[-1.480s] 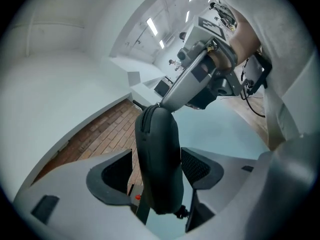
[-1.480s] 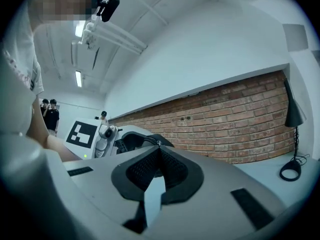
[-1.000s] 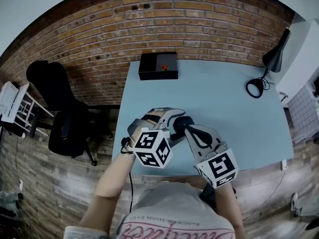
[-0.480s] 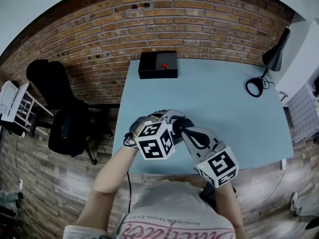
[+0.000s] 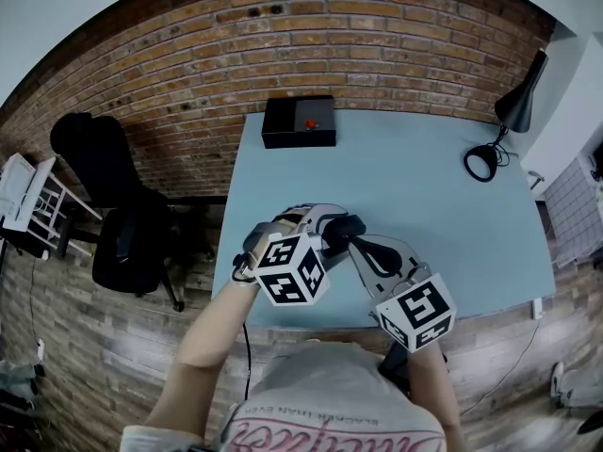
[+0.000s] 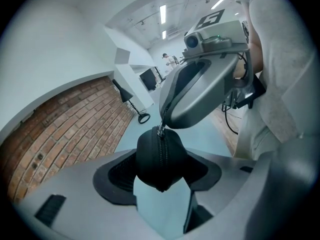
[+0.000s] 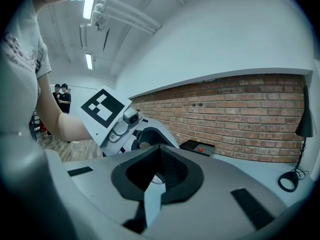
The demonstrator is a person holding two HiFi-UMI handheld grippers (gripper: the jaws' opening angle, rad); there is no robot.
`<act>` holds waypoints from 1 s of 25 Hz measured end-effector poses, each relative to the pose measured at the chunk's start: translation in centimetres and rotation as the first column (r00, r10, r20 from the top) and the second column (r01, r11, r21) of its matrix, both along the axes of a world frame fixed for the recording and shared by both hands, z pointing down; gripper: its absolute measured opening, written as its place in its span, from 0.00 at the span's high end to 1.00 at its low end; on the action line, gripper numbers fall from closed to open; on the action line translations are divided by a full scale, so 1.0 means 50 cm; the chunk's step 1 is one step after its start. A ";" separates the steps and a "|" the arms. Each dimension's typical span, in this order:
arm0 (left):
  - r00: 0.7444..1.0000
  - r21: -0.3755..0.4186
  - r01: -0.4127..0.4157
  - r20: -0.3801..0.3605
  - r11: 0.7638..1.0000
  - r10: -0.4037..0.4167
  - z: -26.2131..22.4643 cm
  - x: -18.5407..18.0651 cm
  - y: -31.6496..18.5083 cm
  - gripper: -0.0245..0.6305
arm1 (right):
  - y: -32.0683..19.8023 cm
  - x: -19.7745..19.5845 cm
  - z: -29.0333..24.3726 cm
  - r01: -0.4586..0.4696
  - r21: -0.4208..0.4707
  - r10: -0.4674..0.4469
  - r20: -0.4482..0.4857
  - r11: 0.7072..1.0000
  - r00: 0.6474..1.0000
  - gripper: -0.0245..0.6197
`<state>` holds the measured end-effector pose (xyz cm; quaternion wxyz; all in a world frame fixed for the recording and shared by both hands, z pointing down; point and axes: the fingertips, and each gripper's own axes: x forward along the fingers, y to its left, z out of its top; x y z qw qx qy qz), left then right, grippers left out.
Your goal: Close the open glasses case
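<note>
Between closing jaws, left claw (image 6: pixel 160 180), glasses case (image 6: pixel 161 153)

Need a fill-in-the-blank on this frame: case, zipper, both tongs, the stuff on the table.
1. The glasses case sits between the tongs of the ____ gripper.
2. The right gripper, its tongs ____, pinches the zipper pull.
3. At the far edge of the table sits a black box with a ____ dot on top.

Missing words: left; shut; red.

Note: the left gripper's tongs have just been closing, with the glasses case between them.
</note>
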<state>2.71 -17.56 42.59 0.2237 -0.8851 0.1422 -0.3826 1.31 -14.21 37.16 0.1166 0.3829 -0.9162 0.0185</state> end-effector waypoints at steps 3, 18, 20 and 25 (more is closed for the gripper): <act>1.000 0.014 -0.002 -0.028 1.000 0.003 -0.010 -0.007 0.002 0.56 | -0.003 0.013 -0.005 -0.021 -0.010 0.021 0.022 1.000 1.000 0.93; 0.964 0.028 -0.074 -0.253 0.997 0.078 -0.080 -0.027 0.031 0.56 | -0.018 0.052 -0.017 -0.091 -0.026 0.093 0.092 0.996 0.991 0.93; 0.949 0.018 -0.088 -0.301 0.996 0.090 -0.092 -0.034 0.036 0.56 | -0.021 0.057 -0.015 -0.101 -0.032 0.104 0.096 0.994 0.990 0.93; 0.919 -0.009 -0.101 -0.384 0.995 0.090 -0.108 -0.051 0.038 0.56 | -0.031 0.060 -0.011 -0.113 -0.045 0.117 0.100 0.993 0.988 0.93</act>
